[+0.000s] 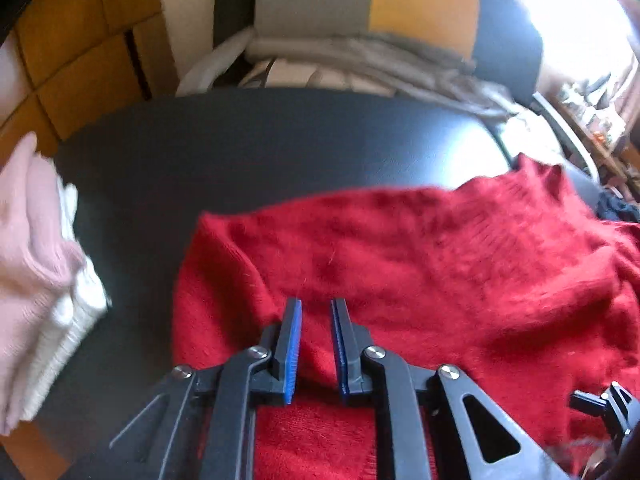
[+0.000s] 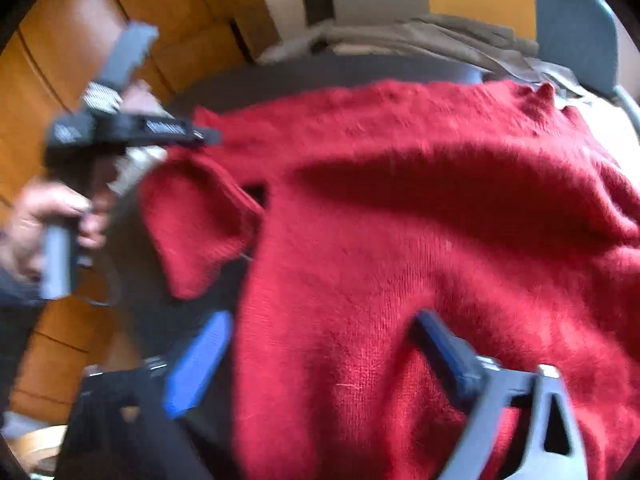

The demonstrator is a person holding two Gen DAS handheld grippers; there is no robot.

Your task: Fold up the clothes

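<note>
sweater (image 1: 400,256) spread on table (image 1: 240,152), laid out for folding | left gripper (image 1: 316,308) over its near edge, jaws slightly apart, nothing pinched | right gripper (image 2: 324,320) wide apart, I judge reaching for hem

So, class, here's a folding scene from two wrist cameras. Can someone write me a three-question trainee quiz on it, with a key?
1. True or false: the left gripper has its jaws clamped tight on the red sweater.
2. Which folded garments lie at the table's left edge? A) pink and white knits B) blue jeans C) a green towel
3. Fill in: the right gripper has its jaws spread ____ over the sweater.

Key: 1 false, a gap shows between the blue pads. 2 A, the pink and white knits on the dark table. 3 wide.
</note>
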